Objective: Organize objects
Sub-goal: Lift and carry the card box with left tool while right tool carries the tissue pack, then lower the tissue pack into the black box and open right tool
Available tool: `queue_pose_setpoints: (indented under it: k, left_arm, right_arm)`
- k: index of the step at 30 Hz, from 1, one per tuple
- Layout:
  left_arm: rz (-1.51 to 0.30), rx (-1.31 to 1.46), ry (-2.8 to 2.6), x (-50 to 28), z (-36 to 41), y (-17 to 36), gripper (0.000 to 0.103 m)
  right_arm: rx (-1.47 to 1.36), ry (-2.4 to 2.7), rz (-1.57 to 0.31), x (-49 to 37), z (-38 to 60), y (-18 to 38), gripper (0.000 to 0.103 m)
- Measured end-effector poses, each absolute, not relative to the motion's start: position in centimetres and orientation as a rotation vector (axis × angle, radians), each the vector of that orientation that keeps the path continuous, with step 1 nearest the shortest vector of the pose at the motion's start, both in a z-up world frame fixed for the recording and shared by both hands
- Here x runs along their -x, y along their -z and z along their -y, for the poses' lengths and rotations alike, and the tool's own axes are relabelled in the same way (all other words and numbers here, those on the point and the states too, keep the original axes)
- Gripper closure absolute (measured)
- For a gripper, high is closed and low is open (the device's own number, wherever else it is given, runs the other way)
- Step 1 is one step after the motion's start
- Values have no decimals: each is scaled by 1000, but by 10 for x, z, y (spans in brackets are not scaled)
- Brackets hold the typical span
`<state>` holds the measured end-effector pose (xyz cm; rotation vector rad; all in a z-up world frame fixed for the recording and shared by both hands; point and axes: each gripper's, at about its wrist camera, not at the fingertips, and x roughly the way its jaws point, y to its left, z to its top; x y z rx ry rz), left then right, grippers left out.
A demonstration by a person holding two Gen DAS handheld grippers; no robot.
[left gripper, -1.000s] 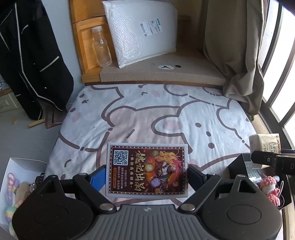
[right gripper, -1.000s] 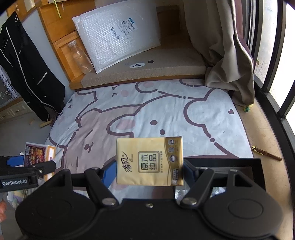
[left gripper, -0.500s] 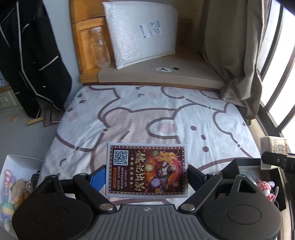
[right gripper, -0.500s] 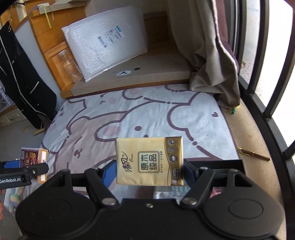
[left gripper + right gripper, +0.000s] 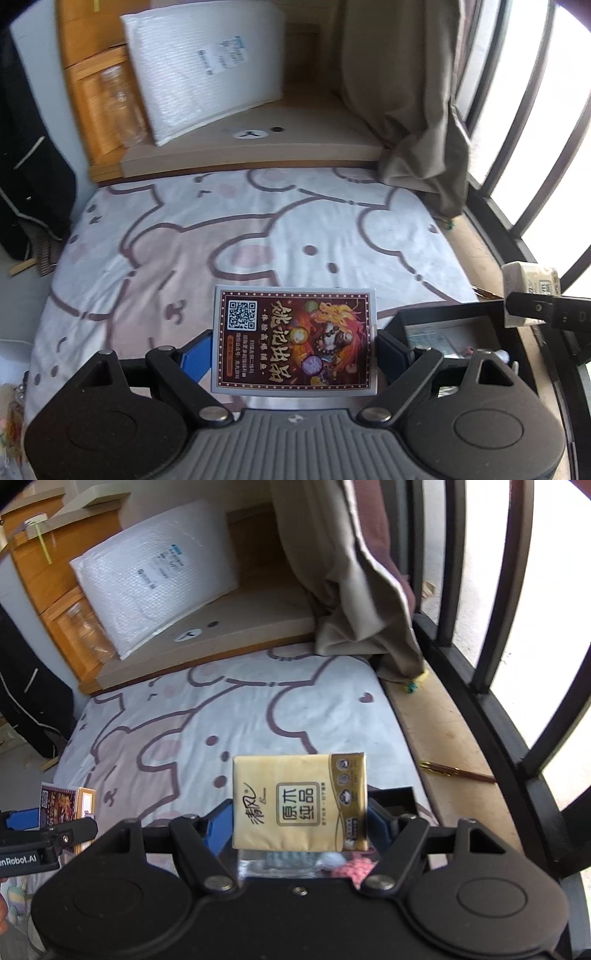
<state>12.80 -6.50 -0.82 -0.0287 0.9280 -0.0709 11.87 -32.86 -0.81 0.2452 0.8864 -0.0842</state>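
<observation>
My left gripper (image 5: 294,347) is shut on a card box (image 5: 294,343) with a dark red dragon print and a QR code, held above the front of the bed. The card box also shows at the left of the right wrist view (image 5: 68,805). My right gripper (image 5: 300,823) is shut on a yellow tissue pack (image 5: 300,802), held above a black box (image 5: 391,798) at the bed's front right. The tissue pack shows at the right edge of the left wrist view (image 5: 532,291), over the black box (image 5: 443,314).
The bed has a white cartoon-print sheet (image 5: 240,236). A bubble mailer (image 5: 207,70), a clear bottle (image 5: 118,107) and a curtain (image 5: 402,92) stand at the back. A pen (image 5: 456,771) lies on the right ledge by the window bars (image 5: 480,602). Pink knitted items (image 5: 354,867) lie in the black box.
Both grippers have swung to the right with their loads. The white box of toys at the left has slid almost out of the left wrist view.
</observation>
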Motion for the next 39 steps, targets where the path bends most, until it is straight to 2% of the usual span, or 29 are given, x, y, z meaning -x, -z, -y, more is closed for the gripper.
queue_pose_setpoints:
  k: [11, 24, 26, 27, 28, 30, 39]
  left_arm:
    - [-957, 10, 167, -134, 104, 16, 15]
    - [-990, -6, 196, -146, 115, 29, 15]
    - [-995, -8, 198, -148, 117, 32, 15]
    - [-998, -9, 199, -149, 118, 32, 15]
    - [-1001, -10, 201, -150, 119, 33, 15]
    - [-1007, -8, 207, -151, 122, 35, 15]
    - [-1050, 22, 264, -155, 147, 46, 15]
  right_arm:
    - [-245, 123, -989, -133, 357, 42, 29]
    - [-196, 110, -1116, -161, 356, 88, 29]
    - [-189, 136, -1121, -163, 357, 93, 28]
    - [-187, 153, -1117, -164, 358, 95, 24]
    - [-187, 165, -1115, -165, 360, 96, 18]
    - [-197, 176, -1110, -165, 363, 95, 16]
    - [-287, 175, -1076, -155, 381, 79, 18]
